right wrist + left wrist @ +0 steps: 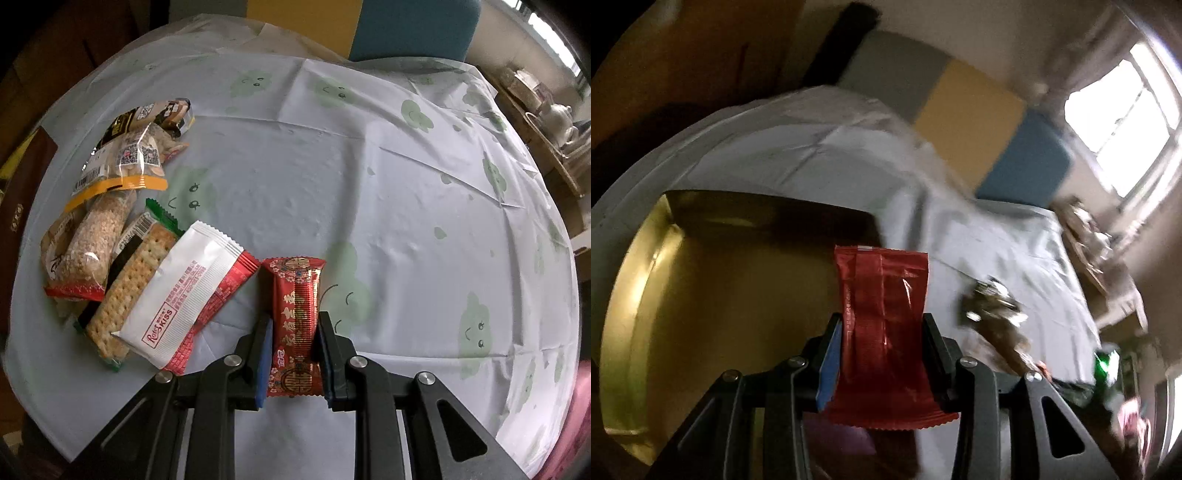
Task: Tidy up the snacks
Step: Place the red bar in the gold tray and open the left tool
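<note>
One white packet (pixel 184 295) beside the right tongs (pixel 295 354) reads "Kiss".

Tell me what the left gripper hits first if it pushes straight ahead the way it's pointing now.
Probably the gold tray. The left gripper, shut on a red snack packet, points over the tray's far right corner, so the packet's tip would likely meet the dark far wall, or just clear it onto the tablecloth; blur hides depth.
</note>
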The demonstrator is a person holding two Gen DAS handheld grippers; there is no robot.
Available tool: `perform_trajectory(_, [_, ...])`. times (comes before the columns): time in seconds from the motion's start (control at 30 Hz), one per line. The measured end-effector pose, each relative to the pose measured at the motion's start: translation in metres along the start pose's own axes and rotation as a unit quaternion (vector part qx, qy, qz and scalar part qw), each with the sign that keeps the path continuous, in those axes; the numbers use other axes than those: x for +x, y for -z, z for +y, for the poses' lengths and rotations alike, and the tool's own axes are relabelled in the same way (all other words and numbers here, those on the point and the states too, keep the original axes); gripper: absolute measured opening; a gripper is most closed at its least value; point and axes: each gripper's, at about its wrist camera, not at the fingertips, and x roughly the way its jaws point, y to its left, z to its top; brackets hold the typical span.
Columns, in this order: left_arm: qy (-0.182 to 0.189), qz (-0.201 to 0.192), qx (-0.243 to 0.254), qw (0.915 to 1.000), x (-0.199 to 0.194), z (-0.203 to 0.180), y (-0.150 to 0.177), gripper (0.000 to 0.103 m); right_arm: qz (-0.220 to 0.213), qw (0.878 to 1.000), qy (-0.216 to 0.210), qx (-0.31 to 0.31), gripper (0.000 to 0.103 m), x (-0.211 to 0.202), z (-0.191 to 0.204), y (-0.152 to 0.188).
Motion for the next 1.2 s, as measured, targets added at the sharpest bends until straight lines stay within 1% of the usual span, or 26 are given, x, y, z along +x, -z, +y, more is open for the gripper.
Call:
perform_trajectory(0.07, [-0.021, 0.008, -0.021, 0.9995, 0.015, 0.012, -0.012, 0.041, -0.001, 1.0, 0.004, -0.006, 0.022, 0.0, 0.001, 0.0])
perform_trajectory(0.1, [-0.026, 0.013, -0.023, 0.9993, 0.023, 0.017, -0.017, 0.041, -0.002, 1.0, 0.007, -0.009, 0.022, 0.0, 0.002, 0.0])
perform_trajectory(0.2, [-0.053, 0.013, -0.039, 0.9978, 0.046, 0.026, -0.028, 0.042, -0.002, 1.0, 0.007, -0.01, 0.022, 0.0, 0.003, -0.001])
perform_trajectory(0.3, [-0.058, 0.034, -0.049, 0.9965, 0.068, 0.035, -0.035, 0.045, -0.002, 1.0, 0.004, -0.009, 0.022, 0.0, 0.001, -0.001])
perform_trajectory(0.37, [-0.048, 0.046, -0.042, 0.9969, 0.077, 0.035, -0.036, 0.048, -0.002, 1.0, 0.005, -0.009, 0.022, 0.0, 0.001, -0.001])
perform_trajectory(0.43, [-0.058, 0.052, -0.033, 0.9964, 0.079, 0.036, -0.033, 0.048, -0.002, 1.0, 0.005, -0.01, 0.022, 0.0, 0.001, -0.001])
perform_trajectory(0.5, [-0.054, 0.047, -0.027, 0.997, 0.076, 0.034, -0.03, 0.049, -0.002, 1.0, 0.005, -0.01, 0.022, 0.0, 0.001, -0.001])
perform_trajectory(0.63, [-0.065, 0.038, -0.013, 0.9971, 0.063, 0.028, -0.021, 0.049, -0.003, 1.0, 0.009, -0.014, 0.023, 0.001, 0.003, -0.001])
perform_trajectory(0.7, [-0.082, 0.023, 0.005, 0.9963, 0.051, 0.021, -0.015, 0.049, -0.004, 1.0, 0.011, -0.017, 0.023, 0.001, 0.003, 0.0])
perform_trajectory(0.8, [-0.094, 0.0, 0.03, 0.9951, 0.03, 0.008, -0.002, 0.049, -0.004, 1.0, 0.012, -0.017, 0.023, 0.0, 0.004, 0.0])
perform_trajectory(1.0, [-0.089, -0.017, 0.051, 0.9946, 0.002, -0.003, 0.02, 0.049, -0.006, 1.0, 0.014, -0.02, 0.023, 0.0, 0.004, 0.0])
perform_trajectory(1.2, [-0.106, -0.033, 0.081, 0.9905, -0.018, -0.011, 0.042, 0.049, -0.008, 1.0, 0.015, -0.02, 0.023, 0.0, 0.005, 0.001])
